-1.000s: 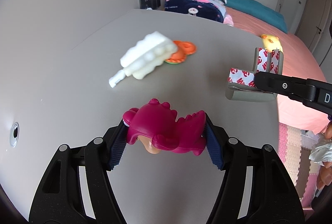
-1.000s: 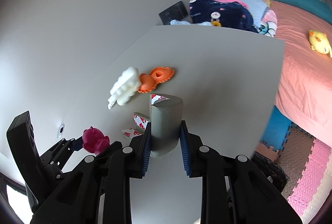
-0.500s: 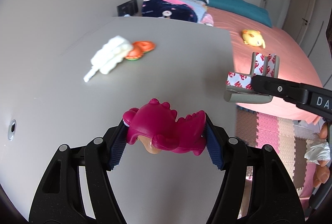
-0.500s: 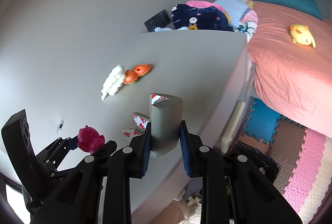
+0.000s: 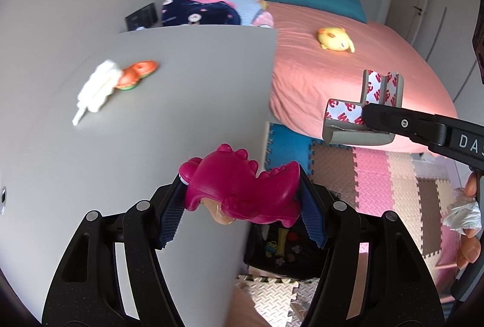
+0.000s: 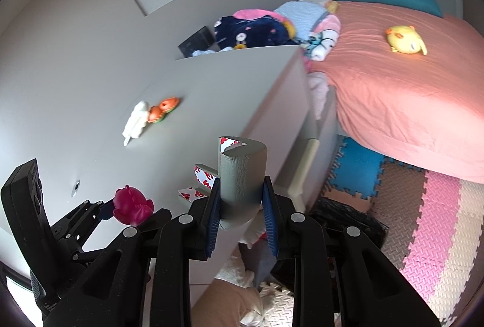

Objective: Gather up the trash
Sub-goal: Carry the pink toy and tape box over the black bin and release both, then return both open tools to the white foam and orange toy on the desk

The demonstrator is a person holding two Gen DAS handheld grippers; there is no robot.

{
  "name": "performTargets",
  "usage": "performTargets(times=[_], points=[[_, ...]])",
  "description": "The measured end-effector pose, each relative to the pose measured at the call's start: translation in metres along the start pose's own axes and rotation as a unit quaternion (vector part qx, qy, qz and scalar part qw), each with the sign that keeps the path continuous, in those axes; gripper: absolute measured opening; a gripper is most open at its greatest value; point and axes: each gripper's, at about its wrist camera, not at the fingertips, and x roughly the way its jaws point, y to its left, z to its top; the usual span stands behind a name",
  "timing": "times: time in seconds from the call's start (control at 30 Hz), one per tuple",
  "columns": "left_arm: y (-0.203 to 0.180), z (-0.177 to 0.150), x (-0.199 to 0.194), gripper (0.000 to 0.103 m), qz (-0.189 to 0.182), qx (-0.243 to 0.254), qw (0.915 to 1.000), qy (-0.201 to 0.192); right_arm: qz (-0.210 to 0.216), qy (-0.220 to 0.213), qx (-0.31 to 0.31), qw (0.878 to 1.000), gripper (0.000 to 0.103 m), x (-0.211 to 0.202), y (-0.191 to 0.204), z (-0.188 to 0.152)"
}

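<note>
My left gripper [image 5: 240, 203] is shut on a magenta dinosaur toy [image 5: 239, 187], held at the right edge of the grey desk [image 5: 181, 90]. My right gripper [image 6: 240, 203] is shut on a grey foam corner guard [image 6: 242, 175] with red-and-white adhesive strips, out beyond the desk edge, above the floor mats. From the left wrist view the corner guard [image 5: 360, 115] hangs to the right in front of the bed. The dinosaur toy [image 6: 131, 204] shows at lower left in the right wrist view. A black mesh bin [image 5: 278, 251] with small items stands on the floor below the desk edge.
A white toy [image 5: 96, 87] and an orange toy [image 5: 136, 75] lie on the desk. A bed with a pink sheet [image 5: 348, 69] carries a yellow plush [image 5: 334, 39] and piled clothes [image 5: 196, 10]. Coloured foam mats [image 5: 378, 175] cover the floor. A hand with crumpled tissue [image 5: 462, 215] is at far right.
Both grippers have travelled right across the desk toward its edge, each still holding its object. The floor mats and black bin have come into view below.
</note>
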Motion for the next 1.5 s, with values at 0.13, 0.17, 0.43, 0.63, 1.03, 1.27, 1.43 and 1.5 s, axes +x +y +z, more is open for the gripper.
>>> performTargets(times=[0.13, 0.17, 0.43, 0.63, 1.03, 1.27, 1.43, 1.5], points=[[-0.022, 0.000, 0.003, 0.065, -0.015, 0.020, 0.9997, 0.001, -0.013, -0.005, 0.009, 1.000, 0.027, -0.010, -0.015, -0.004], [-0.026, 0.001, 0.003, 0.065, -0.018, 0.025, 0.9995, 0.001, -0.016, -0.007, 0.011, 1.000, 0.027, -0.012, -0.019, -0.005], [-0.065, -0.001, 0.007, 0.065, -0.046, 0.066, 0.9967, 0.006, -0.056, -0.020, 0.023, 0.998, 0.027, -0.032, -0.047, -0.014], [-0.090, -0.004, 0.010, 0.065, -0.067, 0.095, 0.9932, 0.012, -0.087, -0.028, 0.037, 0.995, 0.027, -0.045, -0.070, -0.020], [-0.114, -0.015, 0.019, 0.097, -0.063, 0.144, 0.9870, 0.035, -0.153, -0.040, 0.059, 0.986, 0.077, -0.053, -0.099, -0.019], [-0.100, -0.012, 0.023, 0.097, -0.057, 0.118, 0.9905, 0.041, -0.150, -0.038, 0.064, 0.986, 0.077, -0.048, -0.102, -0.021], [-0.088, -0.012, 0.026, 0.097, -0.054, 0.100, 0.9926, 0.044, -0.147, -0.033, 0.061, 0.987, 0.077, -0.042, -0.097, -0.020], [-0.082, -0.012, 0.027, 0.097, -0.052, 0.094, 0.9931, 0.046, -0.146, -0.032, 0.059, 0.987, 0.077, -0.039, -0.094, -0.020]])
